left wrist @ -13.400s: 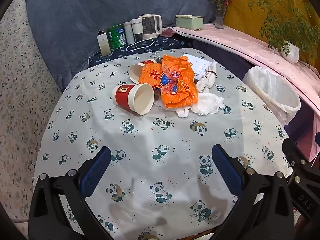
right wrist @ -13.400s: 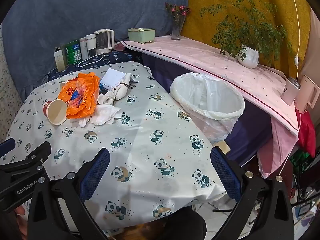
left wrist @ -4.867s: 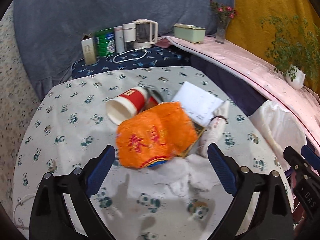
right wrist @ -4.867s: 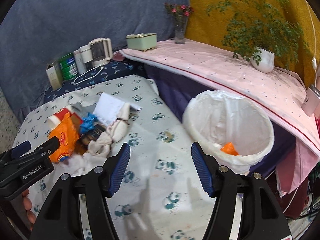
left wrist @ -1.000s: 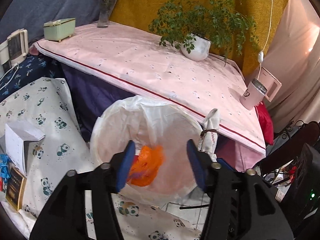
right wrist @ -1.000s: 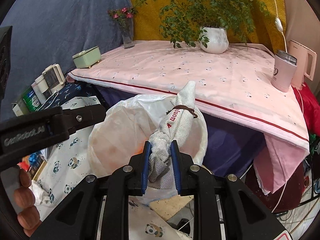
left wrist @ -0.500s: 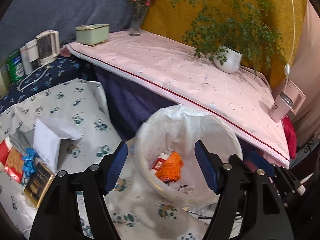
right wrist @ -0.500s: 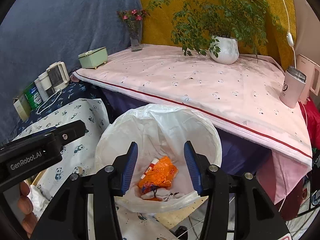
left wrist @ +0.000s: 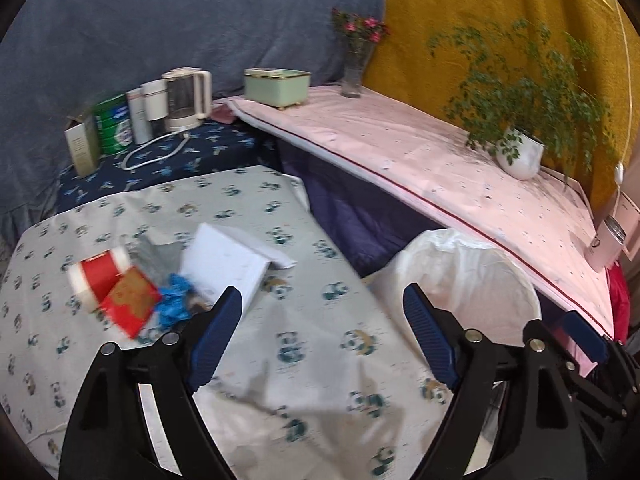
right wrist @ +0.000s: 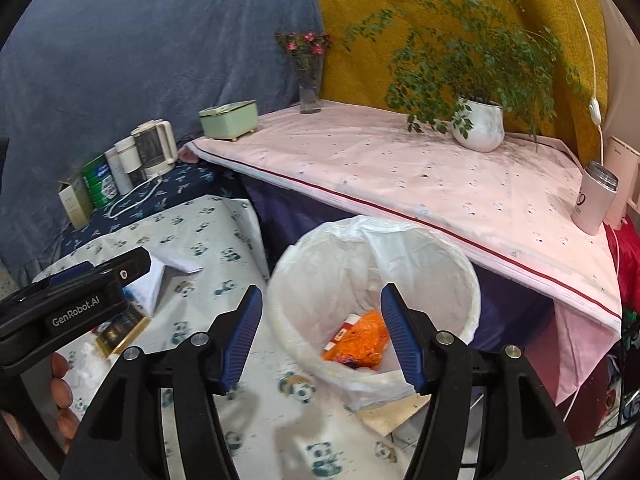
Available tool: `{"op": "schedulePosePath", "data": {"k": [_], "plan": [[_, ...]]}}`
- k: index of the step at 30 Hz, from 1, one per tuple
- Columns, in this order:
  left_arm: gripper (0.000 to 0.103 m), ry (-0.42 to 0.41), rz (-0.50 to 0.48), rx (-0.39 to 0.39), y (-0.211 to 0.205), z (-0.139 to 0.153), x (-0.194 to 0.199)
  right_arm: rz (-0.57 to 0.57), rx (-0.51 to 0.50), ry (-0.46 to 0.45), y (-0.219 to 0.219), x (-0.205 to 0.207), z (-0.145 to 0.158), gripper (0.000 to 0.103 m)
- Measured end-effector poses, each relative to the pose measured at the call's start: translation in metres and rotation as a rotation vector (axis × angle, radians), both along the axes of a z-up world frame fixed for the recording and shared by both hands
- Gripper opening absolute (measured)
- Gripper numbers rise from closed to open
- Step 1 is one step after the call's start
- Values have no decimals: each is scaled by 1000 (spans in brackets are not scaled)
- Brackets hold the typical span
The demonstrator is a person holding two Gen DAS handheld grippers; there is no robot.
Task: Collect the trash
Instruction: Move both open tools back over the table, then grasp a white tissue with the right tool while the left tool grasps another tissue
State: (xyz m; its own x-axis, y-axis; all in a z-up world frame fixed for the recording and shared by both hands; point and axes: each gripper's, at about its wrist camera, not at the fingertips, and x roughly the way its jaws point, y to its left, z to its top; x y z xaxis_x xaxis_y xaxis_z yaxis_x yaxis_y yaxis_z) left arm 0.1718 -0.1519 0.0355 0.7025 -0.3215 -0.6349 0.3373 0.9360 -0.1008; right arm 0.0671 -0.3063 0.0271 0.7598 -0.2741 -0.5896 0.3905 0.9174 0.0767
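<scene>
My left gripper (left wrist: 322, 336) is open and empty above the panda tablecloth (left wrist: 304, 360). Left of it lie a red paper cup (left wrist: 98, 274), a red packet (left wrist: 132, 304), blue crumpled wrap (left wrist: 176, 306) and a white box (left wrist: 228, 266). The white-lined trash bin (left wrist: 468, 280) stands to its right. My right gripper (right wrist: 322, 338) is open and empty over the bin (right wrist: 372, 268), which holds an orange bag (right wrist: 360, 340) and a red-and-white cup (right wrist: 340, 334). The left gripper body (right wrist: 68, 304) shows at the left of the right wrist view.
A kettle (left wrist: 186, 98), a green can (left wrist: 114, 124) and cartons stand on the dark blue cloth at the back. A pink-covered ledge (right wrist: 420, 172) carries a green box (right wrist: 228, 120), a flower vase (right wrist: 310, 76), a potted plant (right wrist: 478, 122) and a tumbler (right wrist: 594, 202).
My left gripper has swung left from the bin toward the trash on the table. My right gripper has let the rolled cloth drop into the bin and stays open above it.
</scene>
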Motion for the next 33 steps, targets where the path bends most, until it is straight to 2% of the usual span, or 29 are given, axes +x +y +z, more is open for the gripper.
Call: {"op": "schedulePosePath", "data": {"k": [8,14,22,29,31,33], "plan": [[79,-14,89,20,63,5,-12,86,-15,-1,61,-2,10,64],[79,-12,133,30,105,4,-21,136,-17,19,100,-3,6,66],[79,24,217,75,167,-21,-28,199,-1,93,143,3,-25,67],[79,84,236,101,198,-51,-26,246,3,158,168,26,-56,67],[82,103,235,97,203,-59,-24,255,2,175,172,34,-64,67],[89,109,235,85,206,-64,-23,260,-1,191,174,43,-70,67]]}}
